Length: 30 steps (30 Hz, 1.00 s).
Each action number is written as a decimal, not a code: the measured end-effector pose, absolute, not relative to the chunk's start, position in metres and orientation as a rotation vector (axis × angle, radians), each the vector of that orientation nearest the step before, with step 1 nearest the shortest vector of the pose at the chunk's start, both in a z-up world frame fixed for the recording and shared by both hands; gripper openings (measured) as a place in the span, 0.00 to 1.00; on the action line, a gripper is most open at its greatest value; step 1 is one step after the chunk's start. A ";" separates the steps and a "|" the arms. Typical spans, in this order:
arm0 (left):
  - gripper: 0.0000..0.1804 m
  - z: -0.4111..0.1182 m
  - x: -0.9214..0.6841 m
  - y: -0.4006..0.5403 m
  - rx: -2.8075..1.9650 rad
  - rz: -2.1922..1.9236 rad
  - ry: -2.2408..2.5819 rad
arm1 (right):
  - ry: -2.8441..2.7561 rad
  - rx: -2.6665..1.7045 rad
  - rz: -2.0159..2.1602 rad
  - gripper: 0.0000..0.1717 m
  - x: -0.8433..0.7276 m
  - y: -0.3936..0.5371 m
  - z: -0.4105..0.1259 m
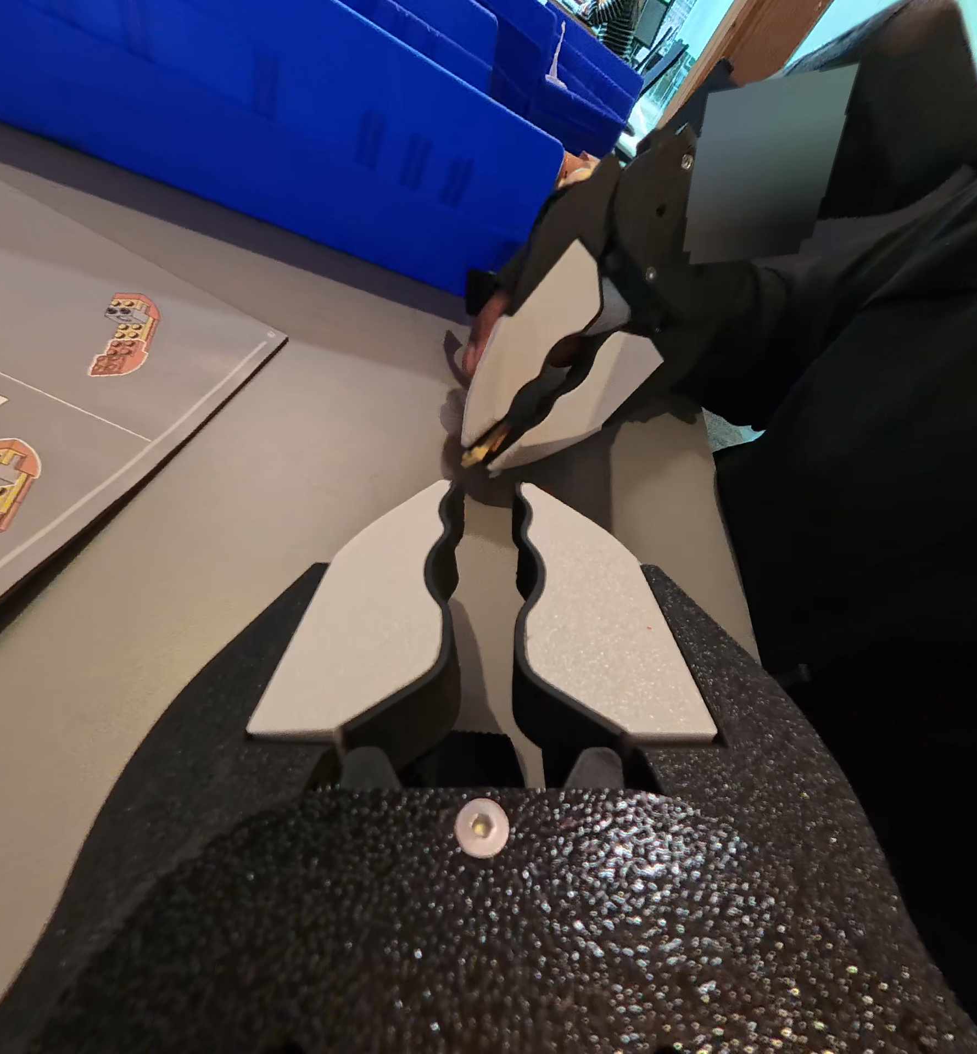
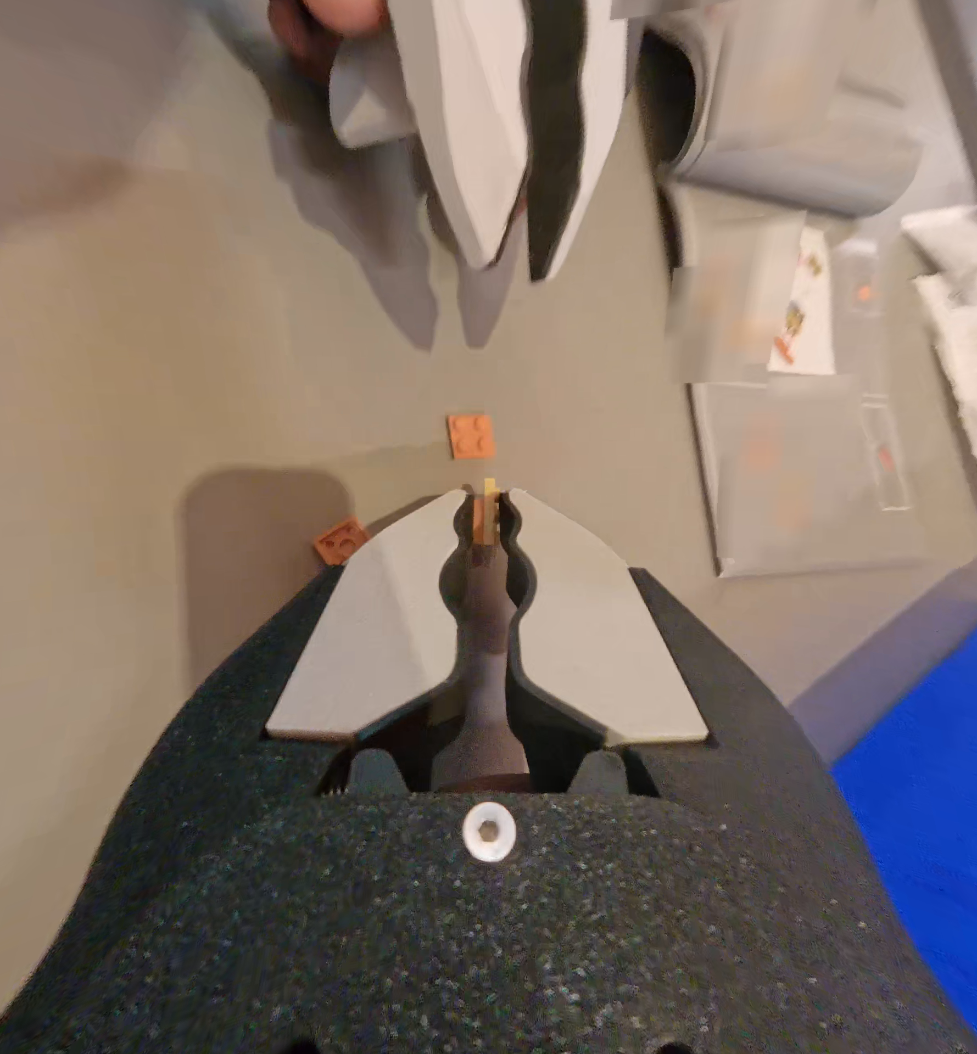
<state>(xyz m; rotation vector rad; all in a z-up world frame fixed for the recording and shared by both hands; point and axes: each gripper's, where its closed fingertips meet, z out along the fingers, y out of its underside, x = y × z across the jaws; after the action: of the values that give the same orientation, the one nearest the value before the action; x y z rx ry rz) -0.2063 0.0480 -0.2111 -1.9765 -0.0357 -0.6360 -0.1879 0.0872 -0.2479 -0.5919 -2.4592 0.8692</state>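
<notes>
Between the right gripper's point(image 2: 487, 502) grey fingertips sits a thin stack of small plastic building plates, one orange and one yellow point(image 2: 486, 516), pinched on its flat faces, edge toward the camera. It looks light, rigid and smooth, so a grip on the broad faces should hold best. The left gripper point(image 1: 486, 490) stands empty, jaws apart, just opposite. Two loose orange square studded plates point(image 2: 472, 436) lie below on the grey tabletop point(image 2: 189, 353), which offers open room; blue plastic bins point(image 1: 303, 114) and a printed instruction sheet point(image 1: 75, 371) border it.

Yellow-and-orange plate stack point(image 2: 487, 516) edge-up between fingers point(image 2: 537, 525)
</notes>
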 end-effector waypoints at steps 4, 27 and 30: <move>0.09 -0.213 -0.205 0.048 -1.991 -0.621 -0.025 | -2.518 -0.679 0.855 0.05 -0.182 0.087 -0.260; 0.08 -0.218 -0.198 0.049 -2.038 -0.553 0.026 | -2.438 -1.130 0.866 0.18 -0.143 0.082 -0.263; 0.08 -0.220 -0.195 0.050 -2.051 -0.545 0.044 | -2.439 -1.128 0.894 0.12 -0.143 0.075 -0.264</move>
<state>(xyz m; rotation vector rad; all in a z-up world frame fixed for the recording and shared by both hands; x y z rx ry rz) -0.1950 0.0497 -0.2203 -2.0514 0.0440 -0.5451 -0.1427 0.0748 -0.2636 -1.1283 -2.4390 0.8936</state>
